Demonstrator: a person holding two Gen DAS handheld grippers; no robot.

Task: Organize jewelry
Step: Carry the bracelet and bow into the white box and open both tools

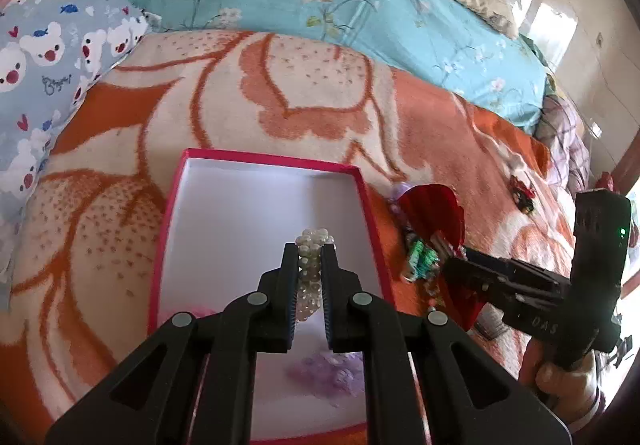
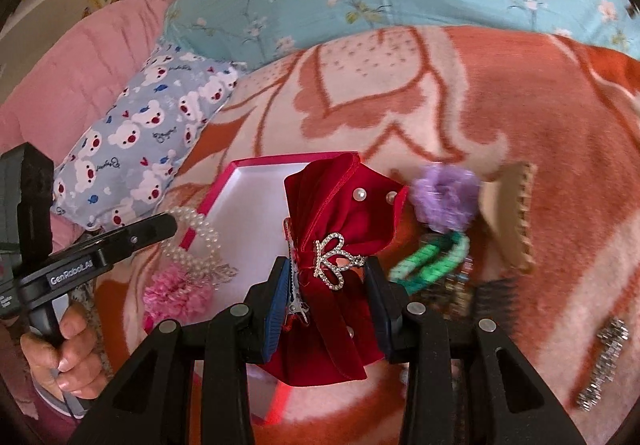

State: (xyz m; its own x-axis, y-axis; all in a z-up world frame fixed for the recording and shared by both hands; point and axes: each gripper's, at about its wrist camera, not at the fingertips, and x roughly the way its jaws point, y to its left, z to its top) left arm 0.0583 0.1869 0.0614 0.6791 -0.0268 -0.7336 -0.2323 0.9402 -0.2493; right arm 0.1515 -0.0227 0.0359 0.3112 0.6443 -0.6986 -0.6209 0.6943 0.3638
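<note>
My left gripper is shut on a white pearl bracelet, which hangs over the white inside of a red-rimmed box on the orange blanket. In the right wrist view the left gripper and the bracelet are at the box's left rim. My right gripper grips a red velvet bow clip with a rhinestone crown, just above the box's right side. In the left wrist view the right gripper and the bow are right of the box.
A purple scrunchie and a pink one lie at the box's near end. On the blanket to the right are another purple scrunchie, a green clip, a beige claw clip and a rhinestone clip. Pillows lie behind.
</note>
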